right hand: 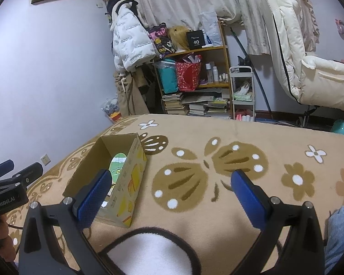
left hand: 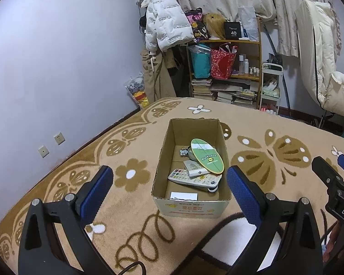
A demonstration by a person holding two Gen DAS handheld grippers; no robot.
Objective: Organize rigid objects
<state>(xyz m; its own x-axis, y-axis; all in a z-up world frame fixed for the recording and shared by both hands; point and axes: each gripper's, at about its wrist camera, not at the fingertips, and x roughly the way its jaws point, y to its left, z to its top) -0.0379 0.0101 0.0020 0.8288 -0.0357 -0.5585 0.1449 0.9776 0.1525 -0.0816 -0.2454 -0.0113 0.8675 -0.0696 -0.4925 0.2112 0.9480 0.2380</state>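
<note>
Both grippers wide apart, empty: left gripper (left hand: pixel 169 178) faces the cardboard box (left hand: pixel 190 204), right gripper (right hand: pixel 170 183) over bare blanket (right hand: pixel 217 206) beside it. Box holds remote (left hand: pixel 192 178) and green oval board (left hand: pixel 206 155), sits mid-bed. Cluttered shelf (right hand: pixel 195 68) past the bed's far edge.

"Pochacco" and "HAPPY DAY" are being shown on the green oval board (left hand: pixel 207 155) in the cardboard box (left hand: pixel 162 146). "40" is being displayed on the black box (right hand: pixel 196 39) on the far shelf. "GenRobot.AI" is being read on the left tool (right hand: pixel 4 200), and "DAS" on the right tool (left hand: pixel 342 207).
</note>
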